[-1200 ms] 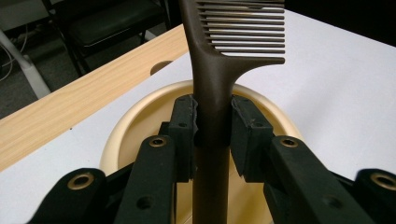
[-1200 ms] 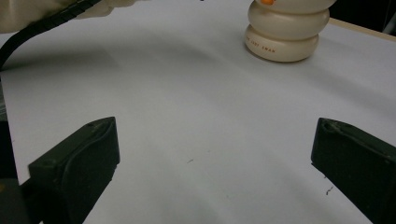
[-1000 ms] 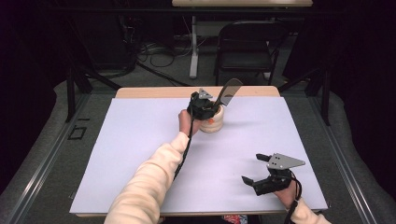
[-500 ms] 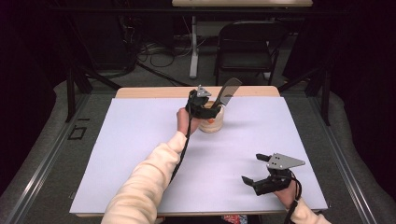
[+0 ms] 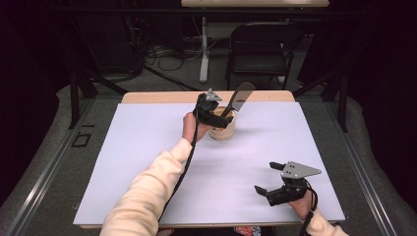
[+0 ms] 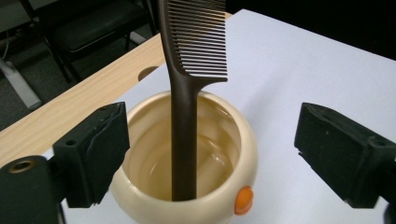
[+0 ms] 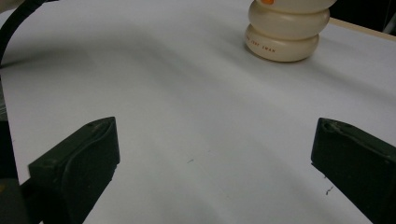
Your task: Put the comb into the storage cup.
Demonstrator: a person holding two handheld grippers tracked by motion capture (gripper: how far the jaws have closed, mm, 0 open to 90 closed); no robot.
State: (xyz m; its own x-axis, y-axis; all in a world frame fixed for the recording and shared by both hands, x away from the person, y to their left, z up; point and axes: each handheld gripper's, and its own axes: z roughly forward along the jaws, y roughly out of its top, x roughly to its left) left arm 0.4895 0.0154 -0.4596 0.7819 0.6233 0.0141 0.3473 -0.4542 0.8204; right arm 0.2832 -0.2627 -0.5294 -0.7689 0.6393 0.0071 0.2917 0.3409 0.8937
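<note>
- One cream holder (image 5: 223,132) stands on the white sheet (image 5: 147,162) that covers the table, toward the far edge and near the middle of its width.
- In the left gripper view the holder (image 6: 243,154) is a rounded pot with an open mouth and one small orange knob (image 6: 243,199) on its near wall.
- In the right gripper view its lower part (image 7: 284,35) shows as stacked bulging rings with small lettering, too fine to read.
- One dark brown comb (image 6: 187,93) is in the holder: its handle goes down inside to the bottom, and its toothed end rises above the rim, tilted.
- From the high view the comb (image 5: 240,97) leans up and away to the right of the pot.
- Nothing else can be seen inside the pot besides the comb handle.
- Two grippers are in use.
- The left gripper (image 5: 215,115) sits at the holder, its jaws spread wide on either side of the comb handle without touching it, gripping nothing.
- The right gripper (image 5: 273,178) is near the front right corner of the sheet, well apart from the holder, its jaws parted wide with only bare sheet between them.
- One dark chair (image 5: 260,44) stands beyond the table.
</note>
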